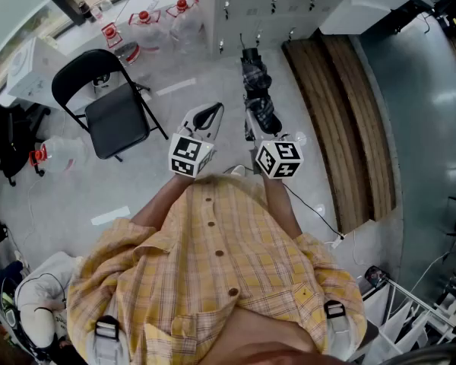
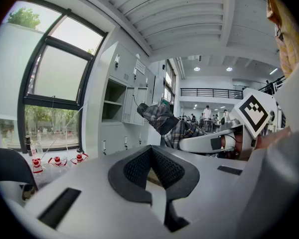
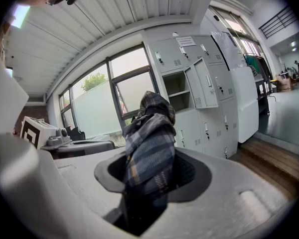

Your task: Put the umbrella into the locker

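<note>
A folded plaid umbrella [image 1: 257,82] sticks out forward from my right gripper [image 1: 260,122], which is shut on its lower part. In the right gripper view the umbrella [image 3: 149,138] rises from between the dark pads and points toward the grey lockers [image 3: 209,78]. One locker compartment [image 3: 179,91] stands open, its door [image 3: 202,86] swung aside. My left gripper [image 1: 210,111] is held beside the right one at about the same height. Its pads [image 2: 139,166] meet at the tips with nothing between them. In the left gripper view the umbrella [image 2: 164,121] shows to the right.
A black folding chair [image 1: 114,116] stands to the left on the floor. Several water jugs with red caps [image 1: 144,21] sit by the window wall. A wooden platform [image 1: 349,112] runs along the right, before the lockers [image 1: 251,6]. A cable lies on the floor near it.
</note>
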{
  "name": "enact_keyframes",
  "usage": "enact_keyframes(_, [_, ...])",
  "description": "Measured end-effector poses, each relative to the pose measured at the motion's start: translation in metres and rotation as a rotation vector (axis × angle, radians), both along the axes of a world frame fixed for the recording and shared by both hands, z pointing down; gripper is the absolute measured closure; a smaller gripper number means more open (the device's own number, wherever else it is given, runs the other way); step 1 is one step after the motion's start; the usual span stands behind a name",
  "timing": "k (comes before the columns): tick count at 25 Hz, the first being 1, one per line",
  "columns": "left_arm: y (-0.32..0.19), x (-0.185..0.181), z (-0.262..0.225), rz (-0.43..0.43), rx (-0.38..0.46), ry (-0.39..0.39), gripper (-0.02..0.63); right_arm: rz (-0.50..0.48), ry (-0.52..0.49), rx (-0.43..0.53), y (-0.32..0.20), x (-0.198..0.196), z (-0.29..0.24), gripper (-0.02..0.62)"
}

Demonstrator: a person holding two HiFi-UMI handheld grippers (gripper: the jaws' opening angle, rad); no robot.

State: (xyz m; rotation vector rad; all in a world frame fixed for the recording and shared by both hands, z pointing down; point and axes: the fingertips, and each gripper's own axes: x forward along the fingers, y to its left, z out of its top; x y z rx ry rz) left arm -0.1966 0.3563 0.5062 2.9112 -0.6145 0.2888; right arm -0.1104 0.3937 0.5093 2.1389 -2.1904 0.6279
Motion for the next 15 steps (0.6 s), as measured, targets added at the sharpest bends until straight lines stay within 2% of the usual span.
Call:
enact_keyframes(9, [0.006, 0.002, 0.004, -0.009, -0.002, -0.021, 0.601, -0.016, 0.007, 0.005, 0.004, 0.001, -0.001, 0.420])
enact_keyframes(15, [0.012, 0.016, 0.007, -0.026, -0.003, -0.037, 0.601, -0.029, 0.004, 0.008, 0.010, 0.016, 0.001, 0.420])
